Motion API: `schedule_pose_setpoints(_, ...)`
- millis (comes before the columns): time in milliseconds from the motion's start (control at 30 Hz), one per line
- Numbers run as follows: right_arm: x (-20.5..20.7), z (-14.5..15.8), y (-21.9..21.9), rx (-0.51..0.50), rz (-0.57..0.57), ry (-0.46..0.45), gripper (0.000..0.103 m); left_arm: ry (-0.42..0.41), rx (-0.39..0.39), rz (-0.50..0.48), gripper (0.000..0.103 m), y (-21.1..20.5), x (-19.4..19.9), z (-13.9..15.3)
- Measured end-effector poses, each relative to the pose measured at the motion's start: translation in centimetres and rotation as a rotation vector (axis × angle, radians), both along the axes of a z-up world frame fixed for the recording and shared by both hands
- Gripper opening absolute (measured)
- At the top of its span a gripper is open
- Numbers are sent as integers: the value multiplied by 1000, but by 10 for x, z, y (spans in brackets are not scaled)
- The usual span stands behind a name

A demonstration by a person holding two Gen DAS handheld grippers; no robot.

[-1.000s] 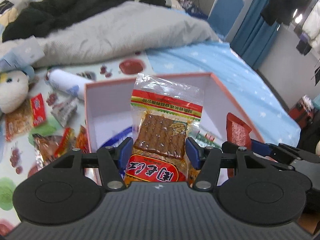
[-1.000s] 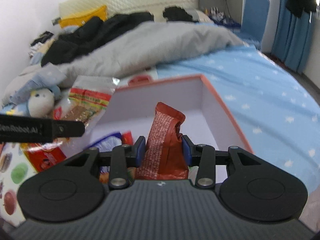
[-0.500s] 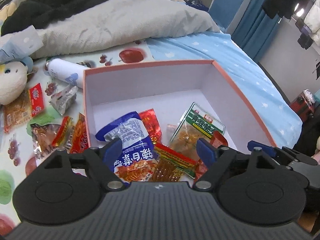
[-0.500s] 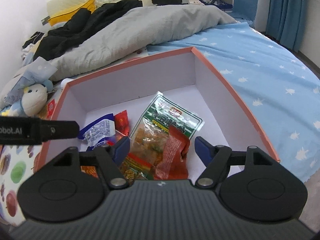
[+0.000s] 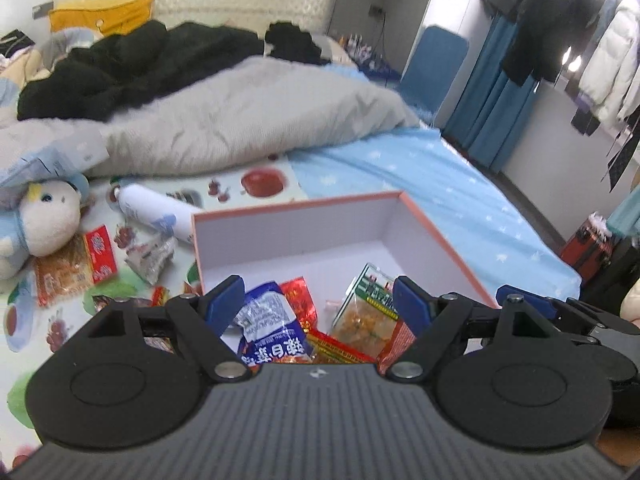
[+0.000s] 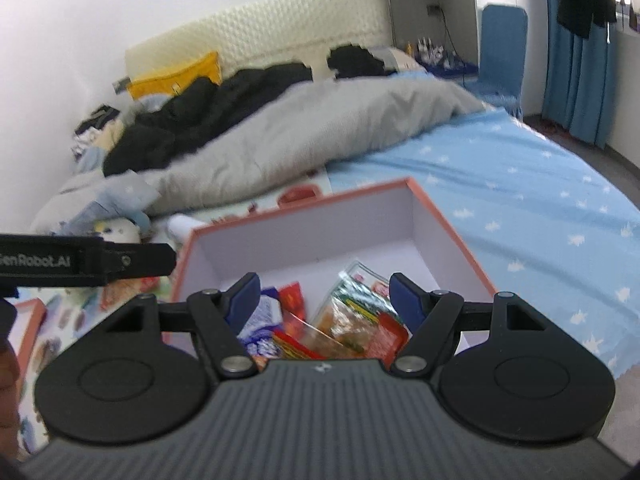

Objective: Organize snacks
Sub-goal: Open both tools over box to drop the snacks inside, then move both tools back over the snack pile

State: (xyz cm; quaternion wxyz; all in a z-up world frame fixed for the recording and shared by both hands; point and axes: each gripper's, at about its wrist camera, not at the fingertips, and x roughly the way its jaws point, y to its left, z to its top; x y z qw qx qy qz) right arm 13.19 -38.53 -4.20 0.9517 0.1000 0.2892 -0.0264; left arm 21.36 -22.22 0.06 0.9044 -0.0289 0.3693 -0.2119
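Observation:
An orange-rimmed box [image 5: 296, 209] with white walls sits on the bed and also shows in the right wrist view [image 6: 304, 209]. Inside it lie a blue and white packet [image 5: 269, 322], a red packet [image 5: 299, 300], a green-topped clear packet [image 5: 366, 308] and a dark red packet [image 6: 390, 336]. My left gripper [image 5: 318, 300] is open and empty above the box's near end. My right gripper [image 6: 323, 294] is open and empty above the same box. Loose snacks lie left of the box: an orange and red packet [image 5: 76, 264] and a silver packet [image 5: 154, 254].
A white bottle [image 5: 154, 212] lies behind the box's left corner. A plush toy [image 5: 38, 222] lies at the far left. A grey duvet [image 5: 240, 120] and black clothes [image 5: 132, 64] fill the back of the bed. The blue starred sheet [image 6: 540, 208] runs along the right.
Both grippers opened and let their packets drop into the box. Both have since pulled back and tilted up, so the box sits lower in each view.

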Motion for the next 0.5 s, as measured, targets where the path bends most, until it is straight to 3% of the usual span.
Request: schedule_pose_setpoints(500, -43, 47, 44, -19, 54, -158, 73, -122, -34, 67, 85, 64, -62, 47)
